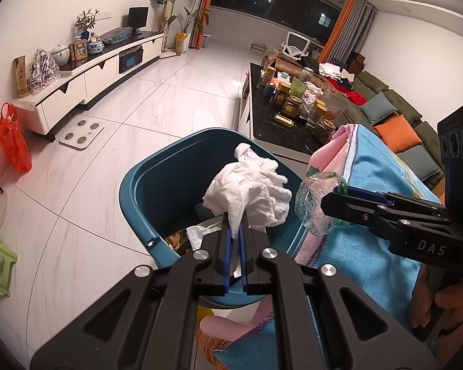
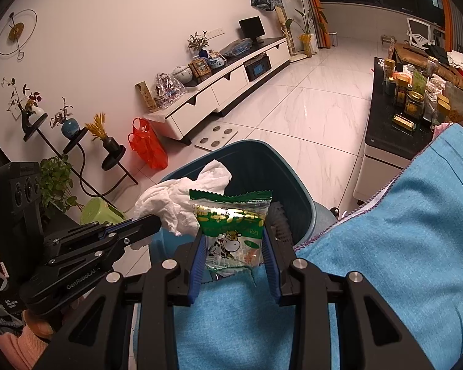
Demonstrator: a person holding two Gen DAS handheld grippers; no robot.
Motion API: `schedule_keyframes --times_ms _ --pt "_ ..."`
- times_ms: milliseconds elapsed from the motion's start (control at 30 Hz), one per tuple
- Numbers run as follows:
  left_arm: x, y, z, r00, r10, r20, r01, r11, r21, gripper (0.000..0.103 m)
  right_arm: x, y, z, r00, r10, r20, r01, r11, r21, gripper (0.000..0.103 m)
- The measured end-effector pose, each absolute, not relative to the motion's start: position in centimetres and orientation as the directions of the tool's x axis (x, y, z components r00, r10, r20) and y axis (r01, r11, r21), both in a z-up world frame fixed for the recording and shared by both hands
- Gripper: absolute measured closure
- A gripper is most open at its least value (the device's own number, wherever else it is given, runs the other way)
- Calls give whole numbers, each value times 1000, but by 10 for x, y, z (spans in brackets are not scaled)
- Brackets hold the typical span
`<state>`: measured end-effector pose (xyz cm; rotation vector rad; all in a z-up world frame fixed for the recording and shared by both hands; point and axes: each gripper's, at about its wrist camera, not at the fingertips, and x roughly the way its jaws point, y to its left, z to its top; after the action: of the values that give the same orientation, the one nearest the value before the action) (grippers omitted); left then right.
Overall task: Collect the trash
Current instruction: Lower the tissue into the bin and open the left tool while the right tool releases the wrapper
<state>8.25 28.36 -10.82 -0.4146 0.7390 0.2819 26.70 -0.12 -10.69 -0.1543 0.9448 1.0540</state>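
Over the open mouth of the deep teal plastic bin (image 1: 157,185), the left claw (image 1: 235,231) is clamped on a crumpled white paper tissue (image 1: 250,185), which hangs above scraps already inside. Beside it, the right claw (image 2: 233,246) is clamped on a green-and-clear plastic snack wrapper (image 2: 231,215) printed with a cartoon cow, above a blue cloth (image 2: 385,246) at the bin's near rim.

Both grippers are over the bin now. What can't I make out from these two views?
- Blue plastic bin: its bottom, left wrist view, covered by the crumpled white tissue in the left gripper.
- Bin's near rim, right wrist view, behind the green snack wrapper in the right gripper.
- Wrapper print: too small.
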Motion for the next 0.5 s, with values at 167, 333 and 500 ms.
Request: schedule_keyframes --times_ms 167,333,500 --pt "84 283 -110 705 101 -702 -393 879 -268 98 267 3 -110 154 664 -732 -791 526 312 71" --pt "87 282 -112 699 101 -708 -396 879 -266 98 267 5 -112 153 656 -739 -790 531 307 71" --pt "92 283 -114 692 102 -715 -402 877 -264 98 267 10 -112 157 646 -747 -787 539 300 71"
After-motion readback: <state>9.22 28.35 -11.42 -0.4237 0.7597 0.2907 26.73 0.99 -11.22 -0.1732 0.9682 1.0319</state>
